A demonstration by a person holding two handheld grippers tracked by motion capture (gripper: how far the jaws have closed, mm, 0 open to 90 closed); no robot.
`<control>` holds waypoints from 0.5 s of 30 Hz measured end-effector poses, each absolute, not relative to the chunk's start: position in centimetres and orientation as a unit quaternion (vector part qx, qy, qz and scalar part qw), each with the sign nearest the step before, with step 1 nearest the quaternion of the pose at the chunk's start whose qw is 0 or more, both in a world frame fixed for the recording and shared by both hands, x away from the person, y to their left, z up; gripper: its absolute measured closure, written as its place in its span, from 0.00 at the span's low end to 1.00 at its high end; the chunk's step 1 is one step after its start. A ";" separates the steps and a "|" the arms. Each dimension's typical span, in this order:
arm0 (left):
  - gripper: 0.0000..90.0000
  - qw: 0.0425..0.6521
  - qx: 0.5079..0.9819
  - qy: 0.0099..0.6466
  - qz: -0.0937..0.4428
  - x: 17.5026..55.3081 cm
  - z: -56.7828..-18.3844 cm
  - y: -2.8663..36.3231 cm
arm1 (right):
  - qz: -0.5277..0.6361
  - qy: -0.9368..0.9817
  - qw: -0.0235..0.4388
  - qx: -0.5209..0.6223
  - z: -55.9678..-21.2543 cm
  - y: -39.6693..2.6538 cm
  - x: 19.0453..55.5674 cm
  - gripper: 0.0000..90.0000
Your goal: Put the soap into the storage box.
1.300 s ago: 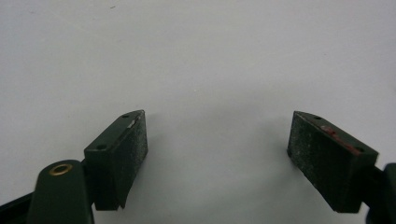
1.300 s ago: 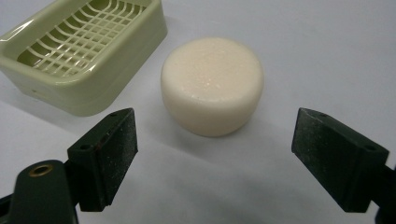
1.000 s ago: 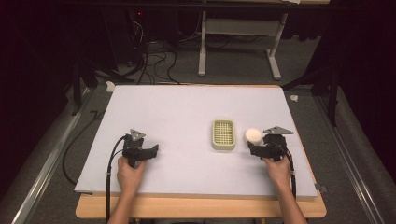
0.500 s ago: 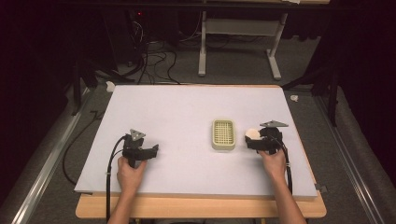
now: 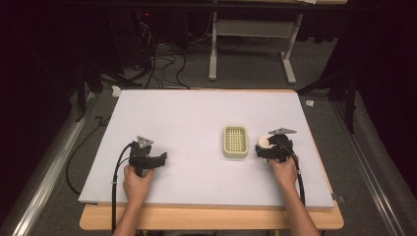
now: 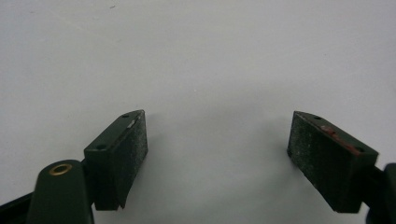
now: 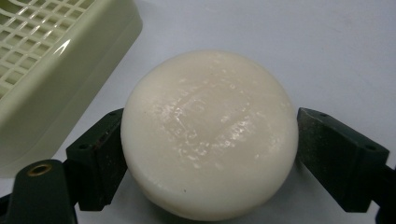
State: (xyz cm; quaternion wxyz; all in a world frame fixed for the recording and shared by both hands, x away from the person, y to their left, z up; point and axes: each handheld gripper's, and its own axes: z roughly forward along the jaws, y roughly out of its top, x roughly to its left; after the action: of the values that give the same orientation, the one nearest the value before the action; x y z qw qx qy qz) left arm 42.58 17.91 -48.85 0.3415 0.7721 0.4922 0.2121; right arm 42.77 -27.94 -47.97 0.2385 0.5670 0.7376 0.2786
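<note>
The right tool (image 7: pixel 205 154), jaws just closing, clamps the round soap (image 7: pixel 209 140) beside the soap dish's (image 7: pixel 56 79) edge; the left tool (image 6: pixel 217 154) gapes over bare table (image 6: pixel 196 56).

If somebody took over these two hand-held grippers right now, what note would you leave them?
Right gripper: its jaws have just been closing around the round white soap bar and sit at both its sides; a firm grip is not certain.
Left gripper: open, nothing between the jaws, over bare white table.
Soap dish: cream, slotted, with nothing in it, just beside the soap.
Done: soap reached.
Left: probably lift the soap and set it in the dish.
</note>
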 end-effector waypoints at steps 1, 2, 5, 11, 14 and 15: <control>0.23 0.342 0.772 0.492 0.212 42.6 -48.9 17.9 | 0.280 0.739 0.240 0.564 -48.0 -27.9 42.8 0.19; 0.23 0.342 0.772 0.492 0.212 42.6 -48.9 17.9 | 0.280 0.739 0.240 0.563 -48.0 -27.9 42.8 0.20; 0.23 0.342 0.772 0.492 0.212 42.6 -48.9 17.9 | 0.285 0.740 0.238 0.561 -47.9 -27.8 42.7 0.24; 0.23 0.342 0.772 0.492 0.212 42.6 -48.9 17.9 | 0.290 0.737 0.235 0.564 -47.9 -27.8 42.7 0.27; 0.23 0.342 0.772 0.492 0.213 42.6 -48.9 17.9 | 0.290 0.737 0.235 0.564 -47.9 -27.8 42.7 0.27; 0.23 0.342 0.772 0.492 0.212 42.6 -48.9 17.9 | 0.291 0.736 0.234 0.564 -47.9 -27.9 42.7 0.27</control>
State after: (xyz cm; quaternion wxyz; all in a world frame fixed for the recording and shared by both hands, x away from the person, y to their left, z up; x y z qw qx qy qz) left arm 42.59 17.92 -48.85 0.3416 0.7720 0.4923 0.2120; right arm 42.71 -27.89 -47.91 0.2340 0.5643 0.7363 0.2908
